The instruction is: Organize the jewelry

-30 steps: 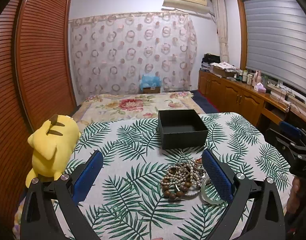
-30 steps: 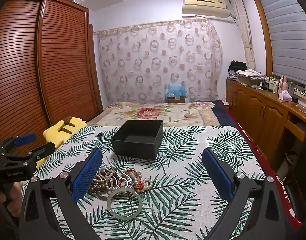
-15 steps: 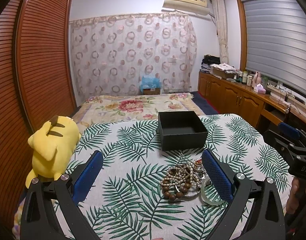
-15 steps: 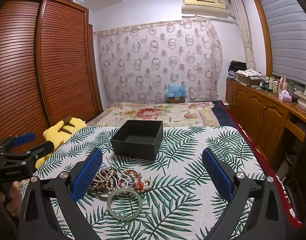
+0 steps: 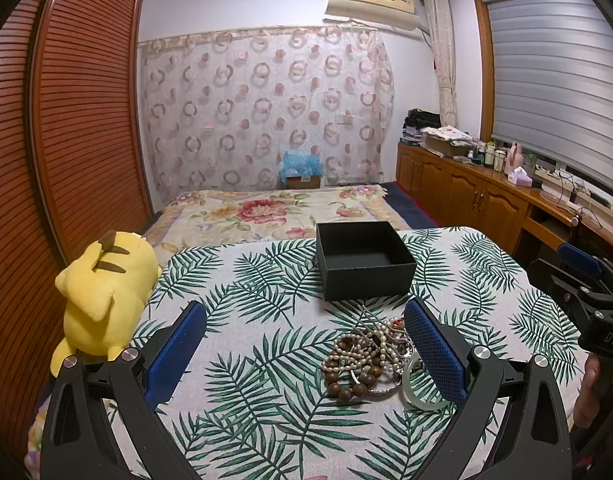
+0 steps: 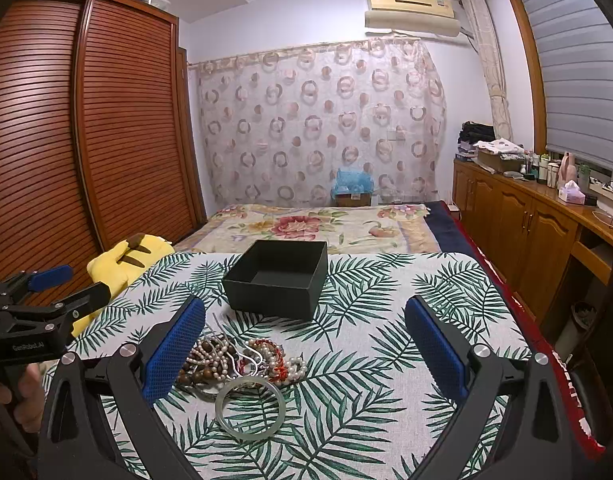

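We start with the jewelry pile (image 6: 238, 364): pearl strands, wooden beads, a red-and-white bracelet and thin silver bangles lie tangled together on the leaf-print cloth (image 6: 386, 360), just near of the empty black box (image 6: 278, 280). A pale green bangle (image 6: 250, 406) lies at the near edge of the heap, touching it. Because the strands overlap, we judge that lifting one piece could drag others along and drop them short of the box, or off the cloth. The bangle looks smooth and hard, so it may slip from the pads or roll if pinched at an angle. The box seems light; a nudge from a finger could shove it far across the cloth. Both tongs stand released, holding nothing: the left gripper (image 5: 302, 344) with its right finger above the heap's right side, the right gripper (image 6: 304, 344) with its left finger above the heap's left side. A yellow plush toy (image 5: 102, 300) sits at the left, well apart.
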Available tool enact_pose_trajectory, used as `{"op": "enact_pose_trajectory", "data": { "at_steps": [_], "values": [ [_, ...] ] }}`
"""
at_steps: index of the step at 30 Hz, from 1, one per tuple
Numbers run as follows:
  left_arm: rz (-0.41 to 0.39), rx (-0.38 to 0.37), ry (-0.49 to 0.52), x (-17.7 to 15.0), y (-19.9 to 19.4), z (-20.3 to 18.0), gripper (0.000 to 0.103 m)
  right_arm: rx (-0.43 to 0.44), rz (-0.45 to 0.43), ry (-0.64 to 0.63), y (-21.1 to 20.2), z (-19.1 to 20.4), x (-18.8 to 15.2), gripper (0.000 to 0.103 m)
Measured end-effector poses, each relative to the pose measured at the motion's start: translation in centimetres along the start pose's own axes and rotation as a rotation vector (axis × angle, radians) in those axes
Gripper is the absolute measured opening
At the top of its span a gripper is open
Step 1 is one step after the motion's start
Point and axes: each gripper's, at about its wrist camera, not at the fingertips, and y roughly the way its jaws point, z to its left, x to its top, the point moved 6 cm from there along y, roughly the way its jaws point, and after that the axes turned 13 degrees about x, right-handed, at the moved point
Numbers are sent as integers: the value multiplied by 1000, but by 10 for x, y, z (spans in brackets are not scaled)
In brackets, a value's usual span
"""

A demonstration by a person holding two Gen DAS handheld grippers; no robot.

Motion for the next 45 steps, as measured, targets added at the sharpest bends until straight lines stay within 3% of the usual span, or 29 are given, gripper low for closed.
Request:
{"op": "enact_pose_trajectory", "data": {
  "at_steps": [37, 45],
  "values": [
    [4, -1, -1, -2, 1, -1, 96, 0, 1, -1, 0, 1, -1, 101],
    [50, -28, 23, -17, 10, -12, 96, 11, 30, 8, 9, -2, -7, 101]
  ]
}}
